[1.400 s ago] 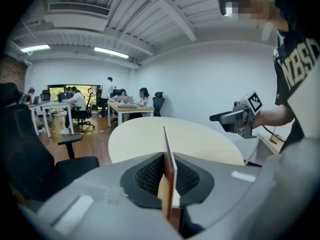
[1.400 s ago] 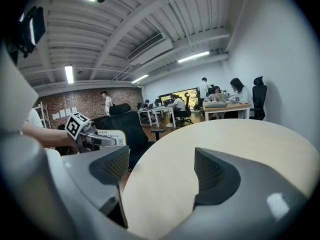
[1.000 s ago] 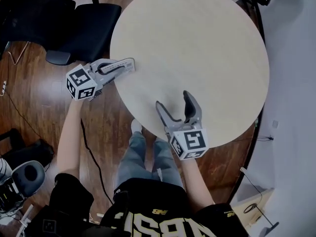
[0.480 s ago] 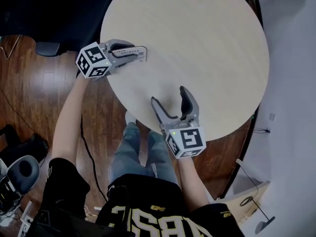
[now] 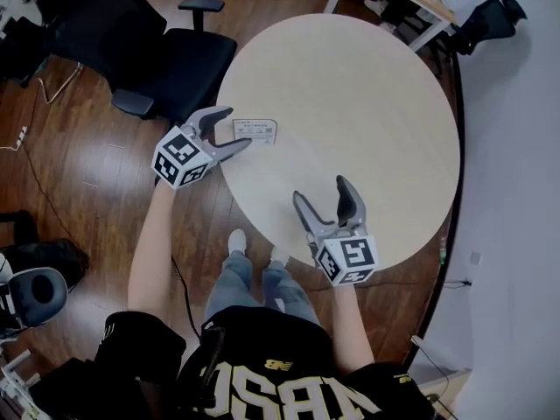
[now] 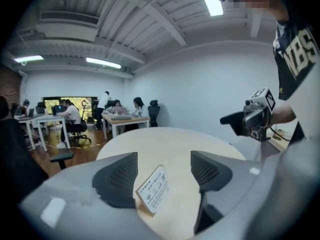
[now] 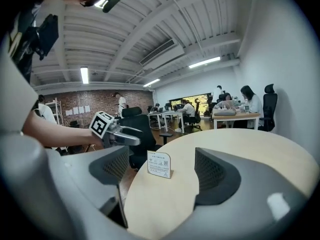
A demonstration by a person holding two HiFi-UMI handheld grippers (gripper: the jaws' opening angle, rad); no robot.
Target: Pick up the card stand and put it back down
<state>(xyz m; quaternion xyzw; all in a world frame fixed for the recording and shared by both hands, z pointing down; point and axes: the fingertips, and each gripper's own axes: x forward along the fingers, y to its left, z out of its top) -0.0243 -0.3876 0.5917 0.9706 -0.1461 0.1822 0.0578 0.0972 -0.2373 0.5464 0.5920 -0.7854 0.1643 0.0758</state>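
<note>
Head view: stand upright on desk. Left tongs just beside stand. Right tongs well apart from stand, spread, empty.

Left gripper view: jaws have just been opening. Stand sits between them, no pad pressing it.

Right gripper view: stand beyond spread jaws.

Judgement: release step. Back left tongs straight off, jaws wide, since the left pad sits close to stand.

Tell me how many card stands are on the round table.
1. The card stand sits near the table's left edge, free in front of the left claw, whose jaws have just been opening. No other shows.
</note>
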